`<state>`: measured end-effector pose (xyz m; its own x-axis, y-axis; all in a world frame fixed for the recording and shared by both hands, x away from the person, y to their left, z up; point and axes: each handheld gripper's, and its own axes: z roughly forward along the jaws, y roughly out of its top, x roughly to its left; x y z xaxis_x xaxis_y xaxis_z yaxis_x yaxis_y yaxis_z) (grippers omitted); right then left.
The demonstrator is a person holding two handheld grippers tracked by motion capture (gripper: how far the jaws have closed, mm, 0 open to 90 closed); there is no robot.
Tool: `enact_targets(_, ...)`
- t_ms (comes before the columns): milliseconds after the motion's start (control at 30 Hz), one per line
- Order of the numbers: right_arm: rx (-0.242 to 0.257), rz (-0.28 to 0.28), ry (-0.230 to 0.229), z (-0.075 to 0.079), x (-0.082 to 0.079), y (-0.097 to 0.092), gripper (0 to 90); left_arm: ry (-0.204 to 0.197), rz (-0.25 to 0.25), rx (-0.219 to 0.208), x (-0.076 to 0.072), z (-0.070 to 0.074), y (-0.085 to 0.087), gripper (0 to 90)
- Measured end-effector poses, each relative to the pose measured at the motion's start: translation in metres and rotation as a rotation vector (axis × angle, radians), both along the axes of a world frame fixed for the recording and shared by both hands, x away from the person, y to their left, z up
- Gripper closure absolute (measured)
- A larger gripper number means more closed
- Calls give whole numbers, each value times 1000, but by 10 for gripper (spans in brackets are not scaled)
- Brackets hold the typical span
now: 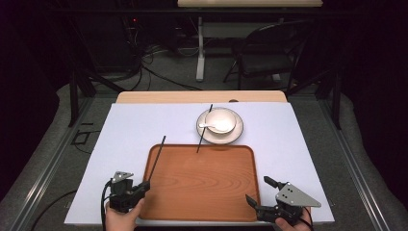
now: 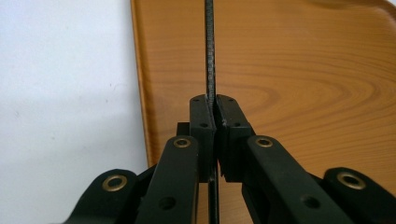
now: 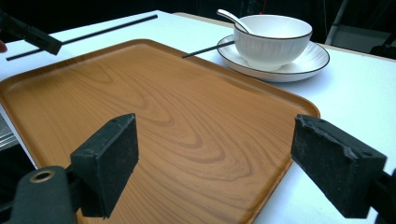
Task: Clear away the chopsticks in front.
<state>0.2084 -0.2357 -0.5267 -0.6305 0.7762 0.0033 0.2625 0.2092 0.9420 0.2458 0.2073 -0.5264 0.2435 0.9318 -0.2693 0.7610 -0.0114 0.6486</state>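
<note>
A black chopstick (image 1: 157, 160) runs along the left rim of the brown wooden tray (image 1: 202, 187), and my left gripper (image 1: 144, 185) is shut on its near end. In the left gripper view both pads pinch the chopstick (image 2: 210, 46) over the tray (image 2: 303, 70). A second chopstick (image 1: 204, 130) leans from the white plate (image 1: 238, 132) onto the tray's far edge. On the plate stands a white bowl (image 1: 226, 118) with a spoon (image 1: 209, 126) in it. My right gripper (image 1: 257, 189) stands open at the tray's near right corner, with nothing between its pads (image 3: 109, 163).
A white sheet (image 1: 130, 130) covers the table, and a strip of bare wood (image 1: 192, 96) shows at the far edge. A folding chair (image 1: 264, 57) and a table leg (image 1: 200, 53) stand on the floor beyond. Cables trail on the floor at the left.
</note>
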Motion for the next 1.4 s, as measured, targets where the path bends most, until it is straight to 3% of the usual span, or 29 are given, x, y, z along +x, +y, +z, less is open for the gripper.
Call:
enact_targets(267,3,-3,-1,0,0,-1,149,20,2,56,1,-7,-5,861)
enact_targets(667,6,-2,1,0,0,-1,149,39,-10,99,1,-12,-10,860)
enact_targets(1400,4,0,-2,1,-1,-1,149,54,-15,89,1,-17,-12,851)
